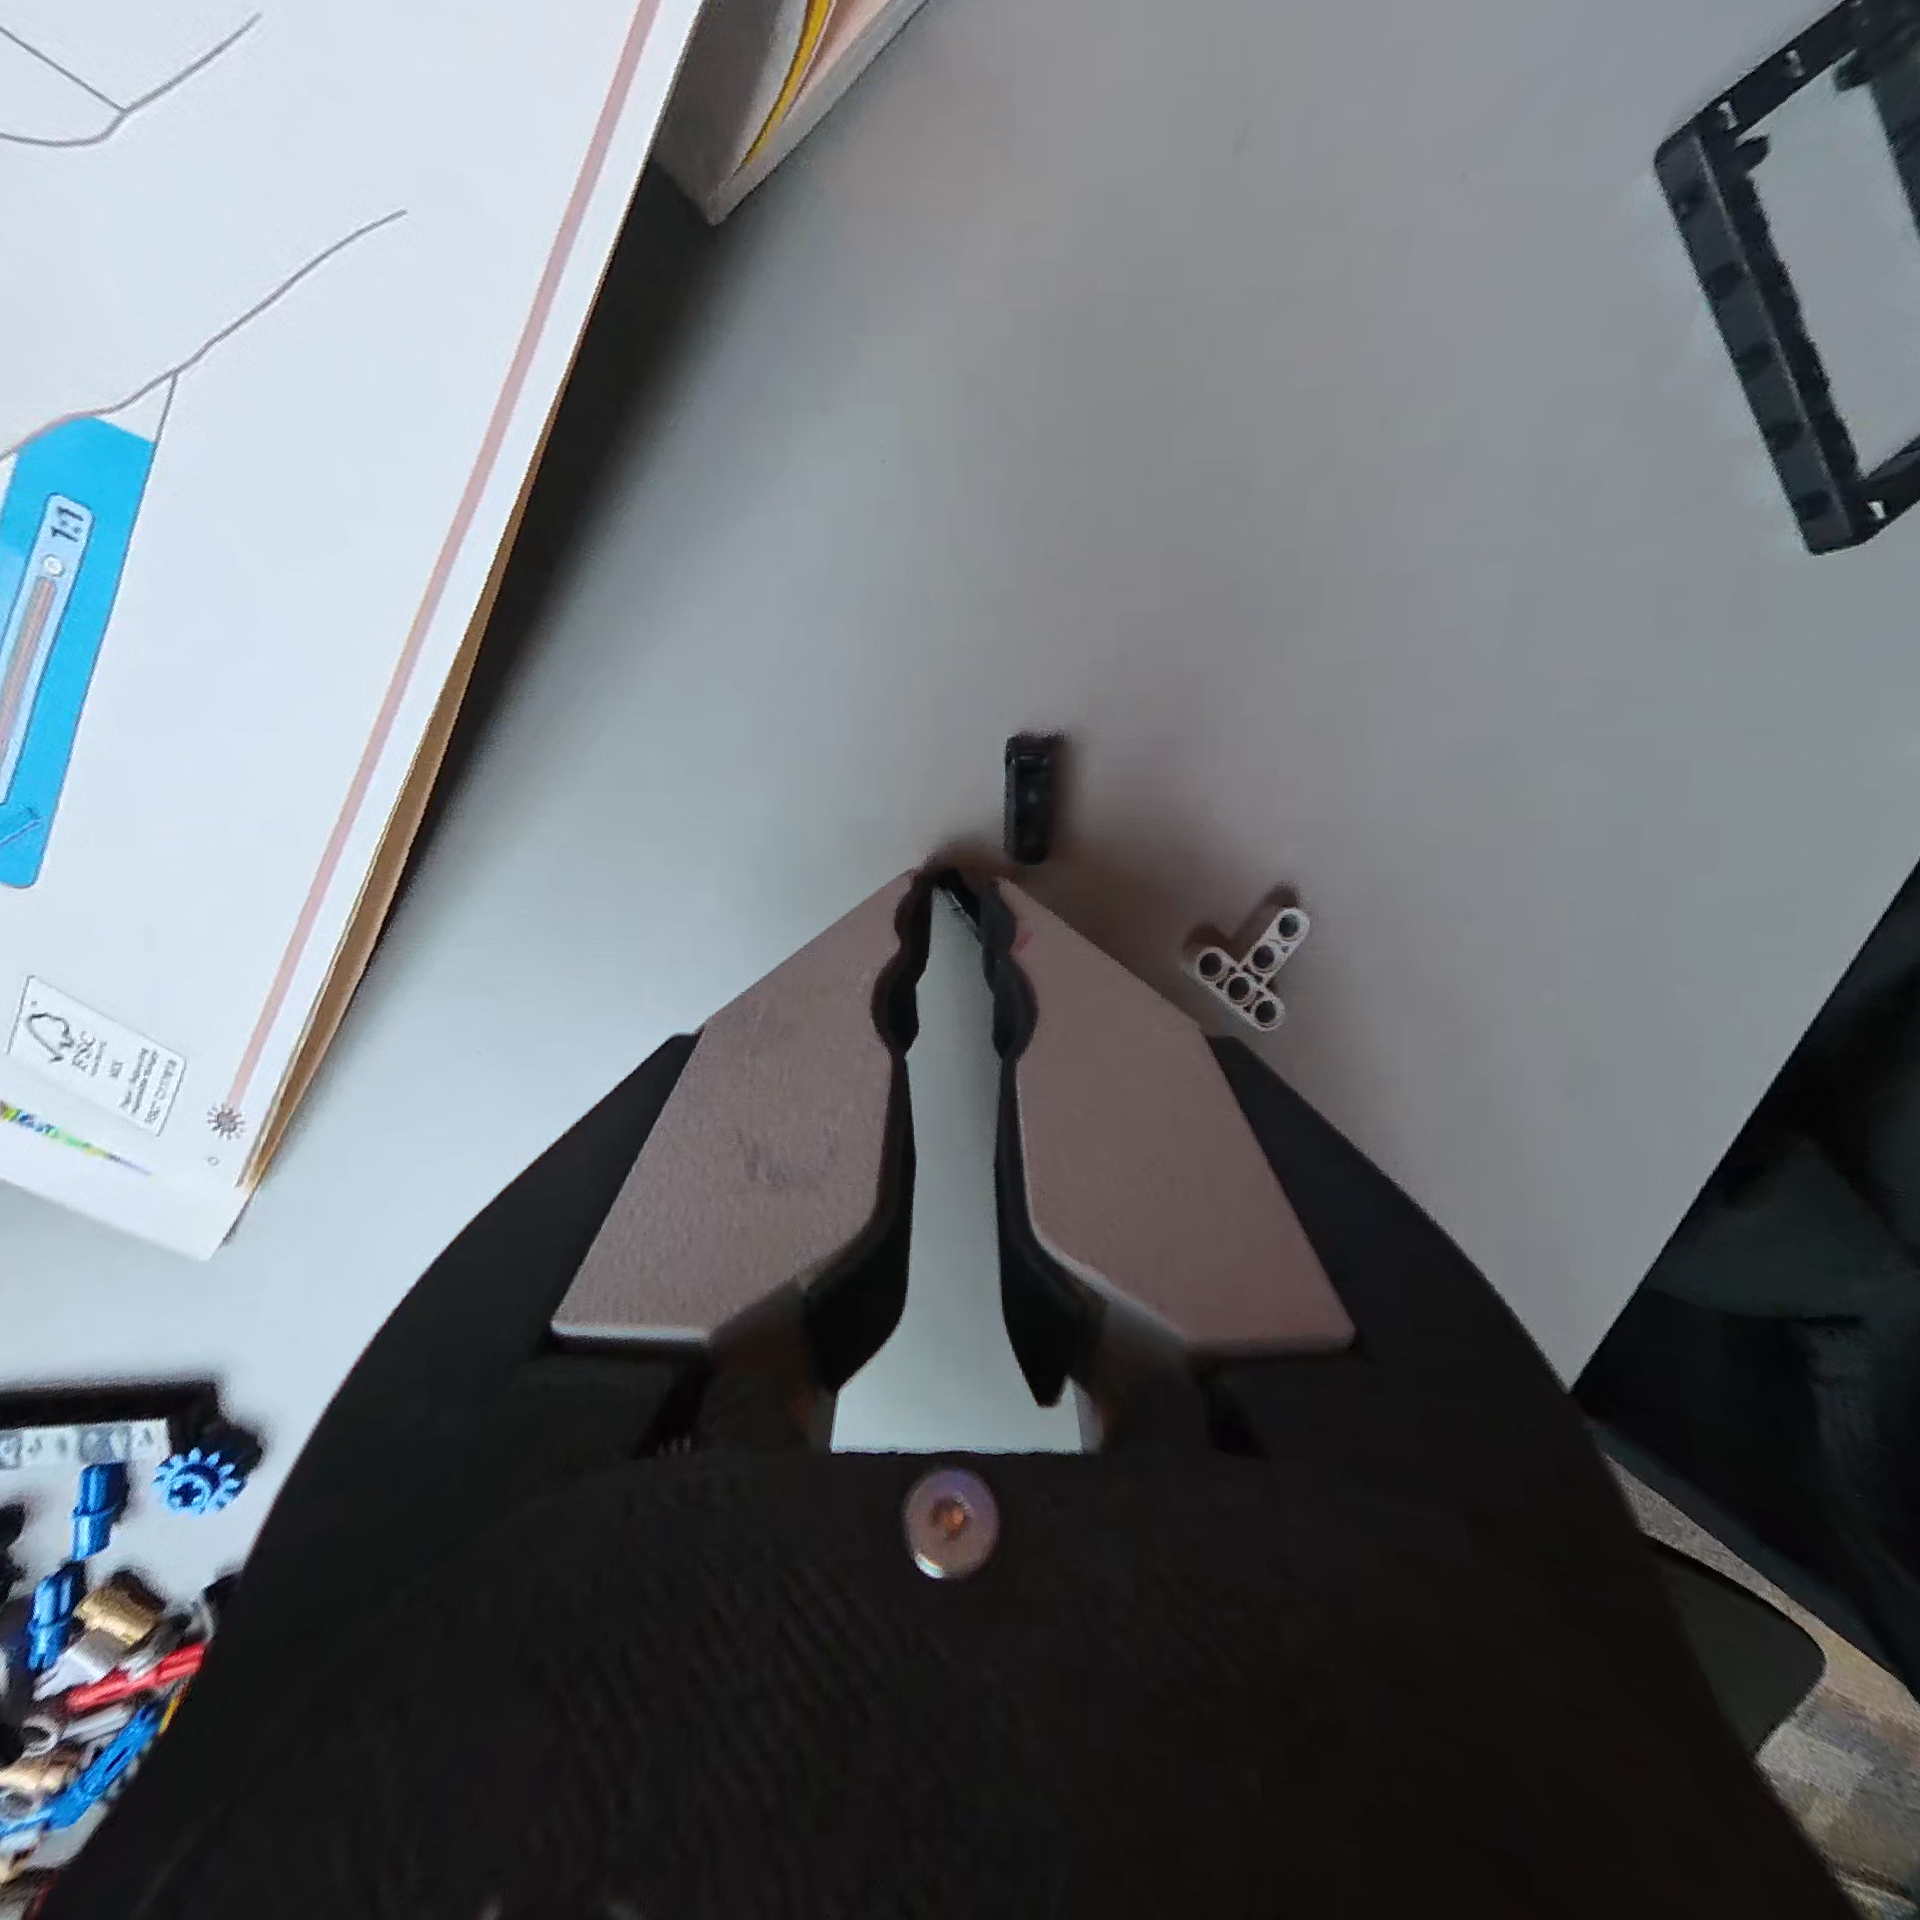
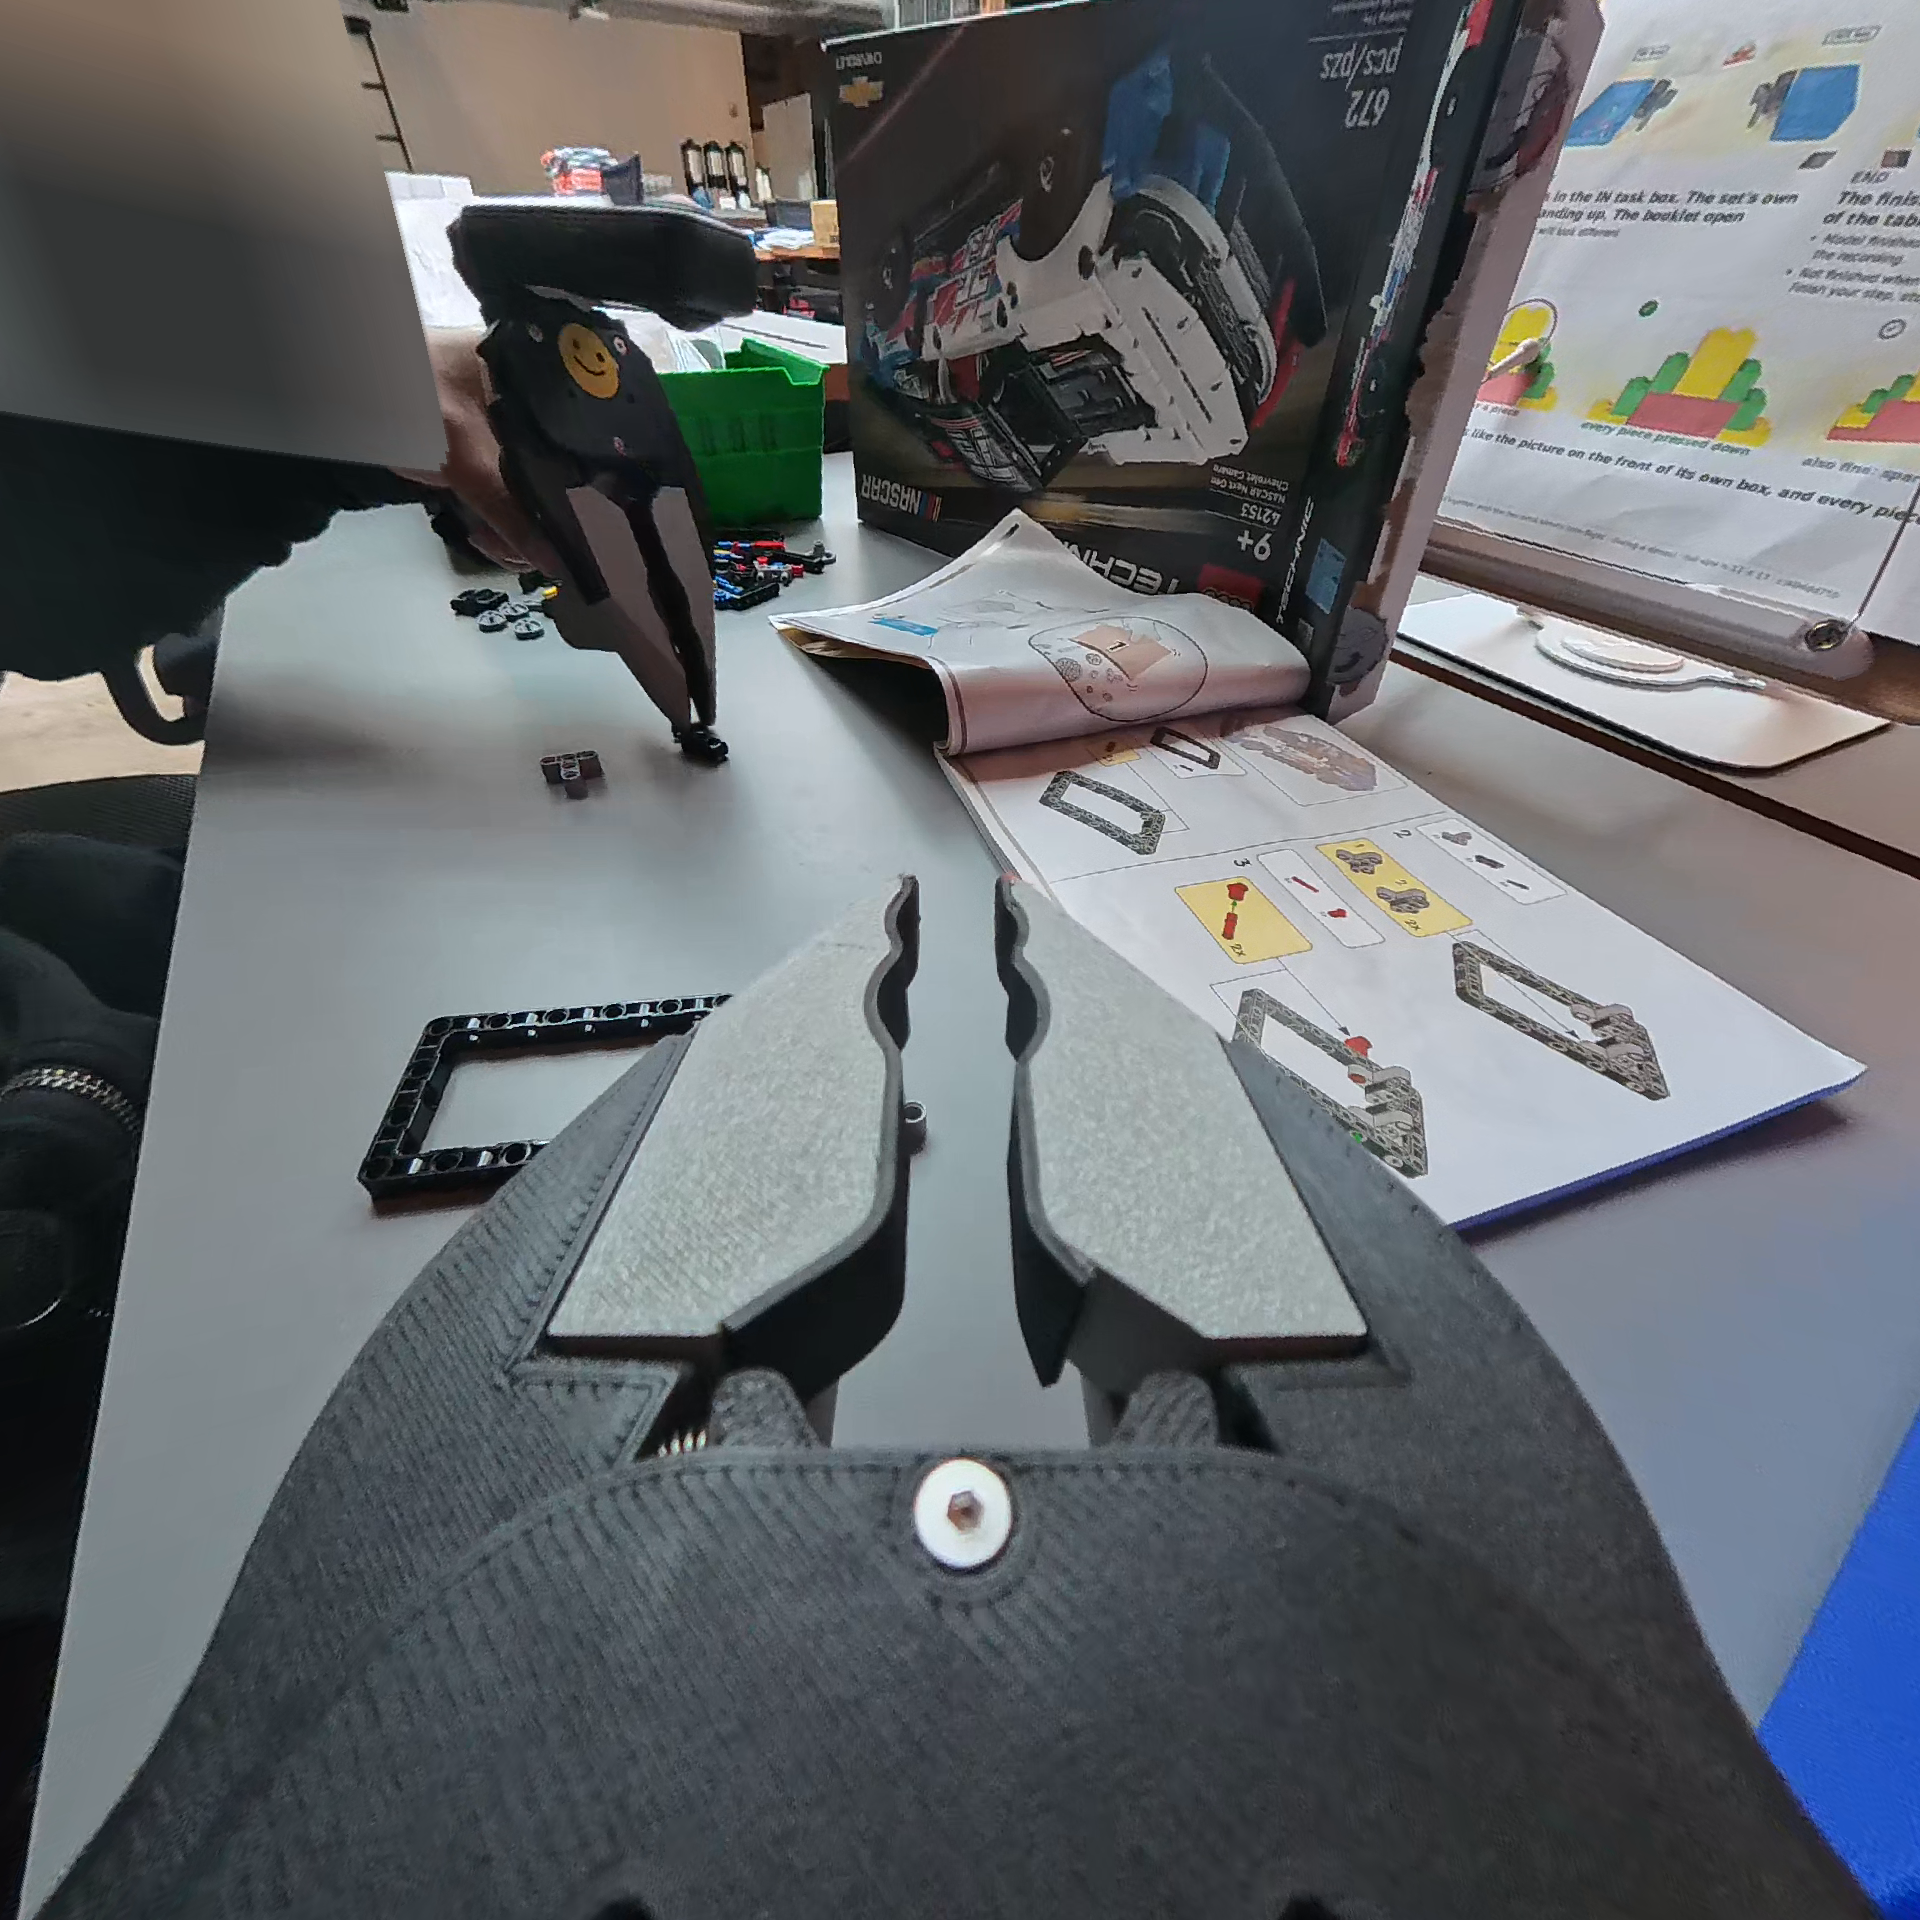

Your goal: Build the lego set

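Note:
My left gripper (image 1: 956, 883) points down at the grey table, its tips nearly together and pinching a small black piece (image 1: 961, 896). Another short black piece (image 1: 1034, 795) lies just beyond the tips. A light grey T-shaped beam (image 1: 1247, 961) lies to their right. The right wrist view shows the left gripper (image 2: 696, 719) with its tips at the table beside the T-shaped beam (image 2: 571, 769). My right gripper (image 2: 956, 904) is slightly open and empty, hovering near the black rectangular frame (image 2: 468, 1091), which also shows in the left wrist view (image 1: 1787, 312). A small dark pin (image 2: 914, 1117) lies by the right gripper's left finger.
The open instruction booklet (image 2: 1351, 935) lies right of centre, and also shows in the left wrist view (image 1: 260, 520). The set's box (image 2: 1091, 312) stands behind it. A green bin (image 2: 748, 436) and loose parts (image 2: 748, 571) are at the far end. More loose parts (image 1: 83, 1621) lie near the left gripper. The table edge (image 1: 1714, 1143) is to the right. The gap from one gripper's tips to the other's is roughly 30 cm.

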`<state>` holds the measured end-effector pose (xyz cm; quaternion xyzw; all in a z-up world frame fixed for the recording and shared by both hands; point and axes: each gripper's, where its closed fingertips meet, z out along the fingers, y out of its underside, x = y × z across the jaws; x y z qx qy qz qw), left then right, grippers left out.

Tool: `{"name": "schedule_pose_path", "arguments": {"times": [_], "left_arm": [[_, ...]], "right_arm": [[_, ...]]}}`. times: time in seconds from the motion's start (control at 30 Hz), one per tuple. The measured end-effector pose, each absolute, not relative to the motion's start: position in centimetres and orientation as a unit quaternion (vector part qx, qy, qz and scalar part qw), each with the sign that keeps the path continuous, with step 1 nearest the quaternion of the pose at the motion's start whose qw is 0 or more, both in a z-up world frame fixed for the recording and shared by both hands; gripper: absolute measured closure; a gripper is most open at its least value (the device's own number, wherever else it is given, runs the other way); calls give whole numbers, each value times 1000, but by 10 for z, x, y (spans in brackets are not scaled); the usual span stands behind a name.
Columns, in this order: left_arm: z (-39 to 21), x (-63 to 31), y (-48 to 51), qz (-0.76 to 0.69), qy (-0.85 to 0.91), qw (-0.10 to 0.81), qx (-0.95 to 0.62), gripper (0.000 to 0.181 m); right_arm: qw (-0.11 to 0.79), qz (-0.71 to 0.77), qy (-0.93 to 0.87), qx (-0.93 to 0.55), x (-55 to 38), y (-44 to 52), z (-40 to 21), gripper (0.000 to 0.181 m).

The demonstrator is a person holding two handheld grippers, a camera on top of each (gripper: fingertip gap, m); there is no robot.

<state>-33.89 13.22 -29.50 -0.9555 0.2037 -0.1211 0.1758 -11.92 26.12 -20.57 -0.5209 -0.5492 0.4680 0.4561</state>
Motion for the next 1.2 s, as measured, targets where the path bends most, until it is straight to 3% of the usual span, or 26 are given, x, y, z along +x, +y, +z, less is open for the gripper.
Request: {"name": "schedule_pose_path", "arguments": {"times": [0.37, 0.6, 0.9, 1.2], "left_arm": [[-259, -390, 127, -89, 148, 228, -958, 169], [-281, -424, 90, -60, 134, 173, -974, 170], [-296, -399, 101, -74, 179, 171, -966, 181], [-295, -351, 119, -130, 207, 214, -946, 177]], "right_arm": [[456, 472, -549, -517, -119, 259, -204, 171], [455, 476, -547, -516, -118, 259, -203, 171], [457, 476, -544, -519, -118, 260, -203, 171], [459, 471, -549, -516, -119, 260, -204, 171]]}}
